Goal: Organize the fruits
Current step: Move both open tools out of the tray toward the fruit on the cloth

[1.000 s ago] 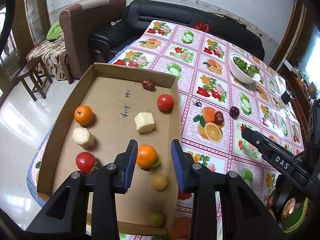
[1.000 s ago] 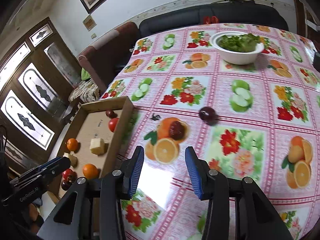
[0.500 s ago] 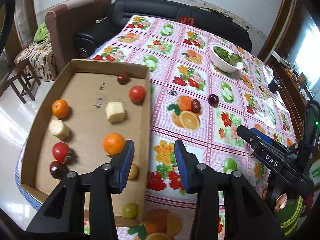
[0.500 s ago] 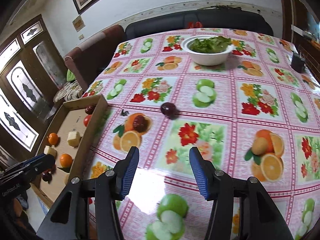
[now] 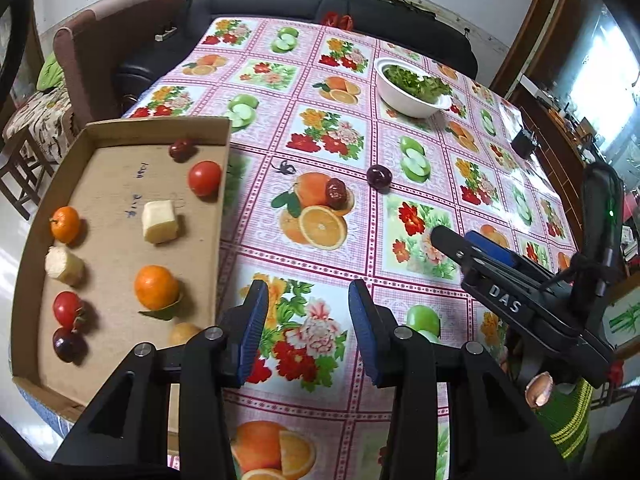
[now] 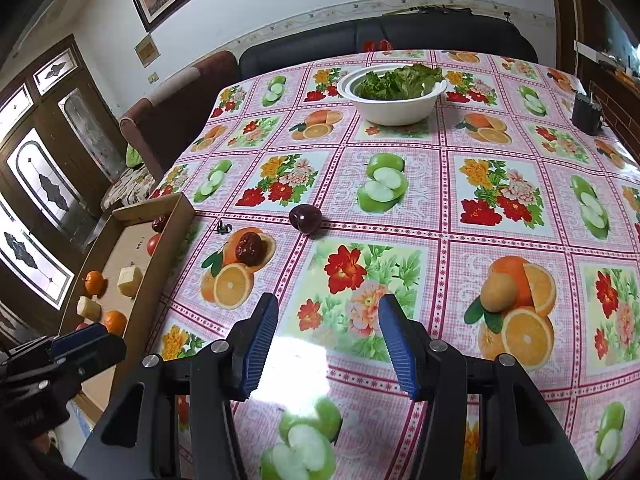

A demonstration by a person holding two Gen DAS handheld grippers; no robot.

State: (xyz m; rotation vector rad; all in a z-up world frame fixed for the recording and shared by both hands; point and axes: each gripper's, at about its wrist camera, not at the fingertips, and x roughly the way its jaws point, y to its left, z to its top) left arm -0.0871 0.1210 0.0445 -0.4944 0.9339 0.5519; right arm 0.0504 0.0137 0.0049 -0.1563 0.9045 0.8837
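Both tongs hang empty over a table spread with a fruit-print cloth, midway through sorting fruit into a cardboard tray. The left tongs, low in the left-wrist frame, stand partly open with nothing between the blue pads, just right of the tray's near wall. The right tongs, at the bottom centre of the right-wrist frame, are likewise parted and hold nothing.

The tray, at the left of both frames, already carries oranges, tomatoes, pale cut pieces and dark fruit. Three pieces appear to be left outside it: a dark plum at the centre of the right-wrist frame, a wrinkled red date lying on a printed orange to its lower left, and a tan round fruit at the right. A bowl of greens sits well beyond.

The step in hand looks like reaching for the next loose fruit. That calls for lowering opened tongs around one small, round piece likely to roll.
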